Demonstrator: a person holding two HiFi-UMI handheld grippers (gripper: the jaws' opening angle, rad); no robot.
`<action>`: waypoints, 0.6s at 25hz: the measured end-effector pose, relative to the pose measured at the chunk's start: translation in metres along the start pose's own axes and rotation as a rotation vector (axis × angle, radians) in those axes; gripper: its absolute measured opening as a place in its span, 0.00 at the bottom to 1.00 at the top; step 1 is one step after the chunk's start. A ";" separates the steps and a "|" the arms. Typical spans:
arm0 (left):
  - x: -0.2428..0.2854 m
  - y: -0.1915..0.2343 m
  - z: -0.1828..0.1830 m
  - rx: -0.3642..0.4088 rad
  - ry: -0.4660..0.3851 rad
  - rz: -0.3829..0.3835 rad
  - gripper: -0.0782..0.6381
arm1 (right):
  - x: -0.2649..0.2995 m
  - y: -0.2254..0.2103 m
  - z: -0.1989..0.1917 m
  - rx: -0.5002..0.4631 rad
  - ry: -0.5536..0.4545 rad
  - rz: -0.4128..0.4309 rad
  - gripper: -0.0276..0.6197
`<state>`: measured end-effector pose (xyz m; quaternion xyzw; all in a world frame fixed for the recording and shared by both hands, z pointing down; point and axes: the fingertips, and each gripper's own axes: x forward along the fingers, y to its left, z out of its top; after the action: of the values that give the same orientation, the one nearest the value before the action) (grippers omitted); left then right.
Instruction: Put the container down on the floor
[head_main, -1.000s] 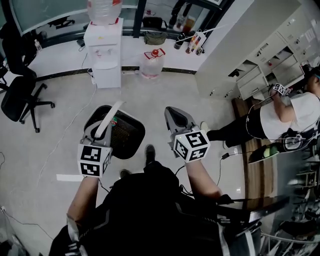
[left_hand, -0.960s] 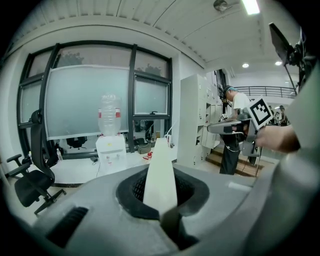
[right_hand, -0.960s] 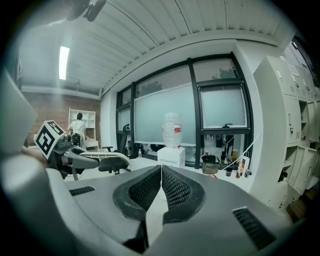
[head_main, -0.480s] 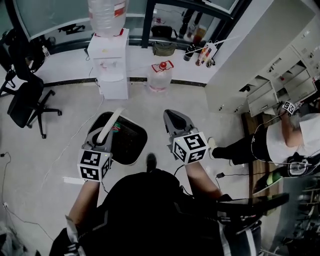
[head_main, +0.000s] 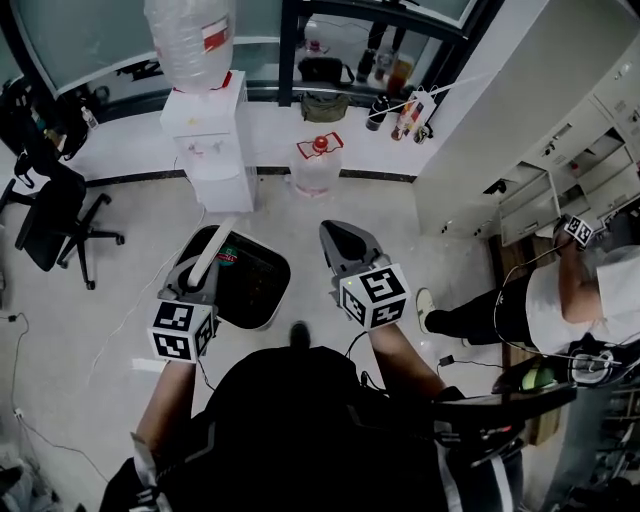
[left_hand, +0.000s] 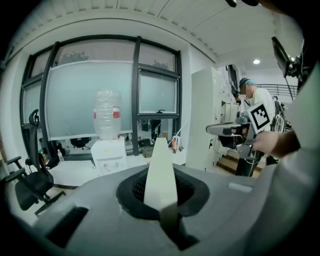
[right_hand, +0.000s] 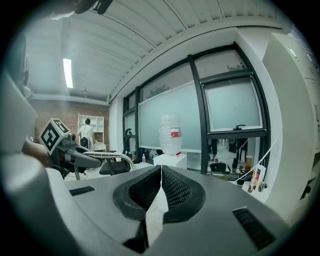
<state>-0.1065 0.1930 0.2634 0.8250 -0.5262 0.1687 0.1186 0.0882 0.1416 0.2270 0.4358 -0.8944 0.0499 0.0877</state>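
While the container (head_main: 262, 300) hangs by its white handle (head_main: 216, 240) from the left gripper (head_main: 198, 275), the head view suggests it is not yet on the floor (head_main: 110, 260). The left gripper view shows jaws clamped on that handle. In the right gripper view, the right gripper (right_hand: 160, 186) has its jaws together, empty. Lowering and release remain.

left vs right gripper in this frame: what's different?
Load: the left gripper is shut on the white handle of the container; the right gripper is shut on nothing.
Jaws: the left gripper's jaws are kept slightly apart by the handle; the right gripper's jaws meet pad to pad.
Shared: both point forward, roughly toward the water dispenser.
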 end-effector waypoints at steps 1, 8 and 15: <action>0.006 -0.002 0.003 -0.001 0.001 0.003 0.14 | 0.001 -0.007 0.000 -0.001 0.000 0.002 0.06; 0.041 -0.011 0.022 -0.007 0.008 0.013 0.14 | 0.013 -0.049 -0.004 0.024 -0.004 0.029 0.06; 0.067 -0.019 0.032 -0.010 0.015 0.020 0.14 | 0.028 -0.077 -0.006 0.002 -0.007 0.059 0.06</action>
<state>-0.0585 0.1331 0.2604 0.8178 -0.5343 0.1735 0.1250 0.1324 0.0736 0.2393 0.4096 -0.9070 0.0518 0.0827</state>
